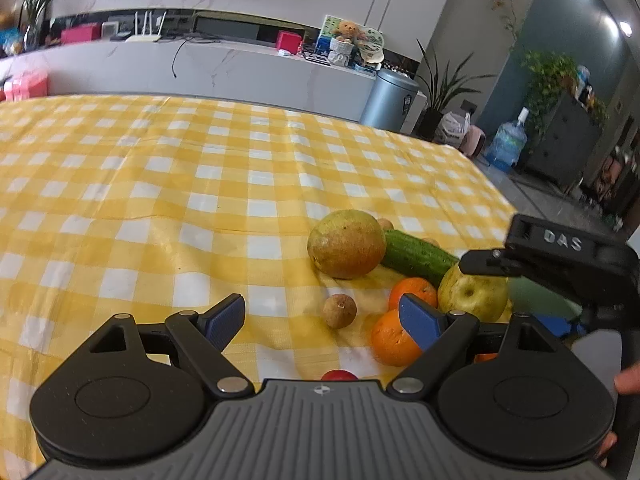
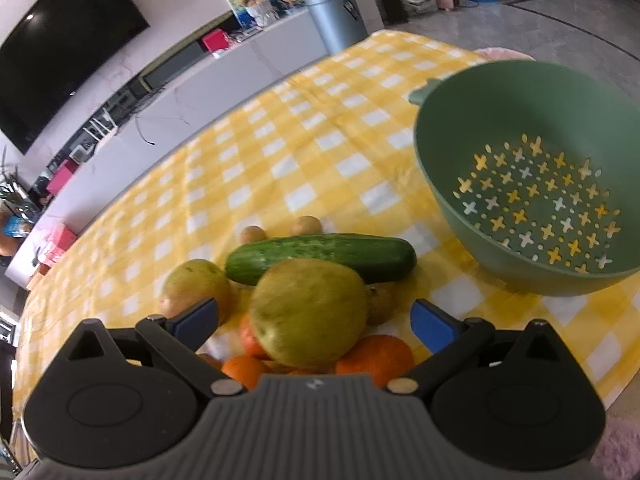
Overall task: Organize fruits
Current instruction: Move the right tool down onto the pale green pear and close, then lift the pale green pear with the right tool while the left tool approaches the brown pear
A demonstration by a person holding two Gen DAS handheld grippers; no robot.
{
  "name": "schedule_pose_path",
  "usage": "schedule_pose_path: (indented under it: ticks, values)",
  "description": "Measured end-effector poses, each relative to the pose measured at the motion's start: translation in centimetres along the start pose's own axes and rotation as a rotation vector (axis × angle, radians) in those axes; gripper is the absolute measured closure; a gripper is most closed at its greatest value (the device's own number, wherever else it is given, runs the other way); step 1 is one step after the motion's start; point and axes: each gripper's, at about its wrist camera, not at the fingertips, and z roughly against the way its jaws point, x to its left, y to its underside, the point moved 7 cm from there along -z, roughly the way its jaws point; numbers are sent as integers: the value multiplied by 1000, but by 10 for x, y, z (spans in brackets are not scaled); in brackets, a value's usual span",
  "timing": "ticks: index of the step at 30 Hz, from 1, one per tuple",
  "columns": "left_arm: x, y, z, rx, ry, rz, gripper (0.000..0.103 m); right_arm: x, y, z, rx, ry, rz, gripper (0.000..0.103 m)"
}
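Right wrist view: right gripper (image 2: 314, 322) gapes wide around a yellow-green apple (image 2: 308, 312), not clamped; left gripper (image 1: 322, 316) spread wide, empty, near the tablecloth's (image 1: 160, 184) right edge.

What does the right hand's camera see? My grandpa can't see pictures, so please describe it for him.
The open right gripper hovers over a yellow-green apple sitting on a pile of oranges on a yellow checked tablecloth. A cucumber lies just behind the apple, and an empty green colander stands to the right.
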Motion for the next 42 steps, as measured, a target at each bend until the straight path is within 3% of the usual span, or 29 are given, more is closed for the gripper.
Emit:
schedule_pose_path:
  ticks: [6, 9, 17, 20, 35, 42]
  values:
    - [0, 8, -12, 45, -17, -9, 1, 2, 1, -16, 38, 13, 23, 6]
    - [1, 11, -15, 55, -21, -11, 1, -1, 2, -24, 75, -18, -18, 14]
    - [2, 15, -19, 82, -52, -24, 1, -4, 3, -23, 52, -30, -64, 25]
    - [1, 16, -20, 83, -53, -35, 1, 2, 2, -19, 33, -49, -38, 36]
    - [4, 16, -14, 51, -76, -32, 1, -4, 5, -14, 33, -92, -76, 37]
    - [1, 17, -9, 26, -47, -14, 1, -4, 3, -2, -8, -194, -124, 37]
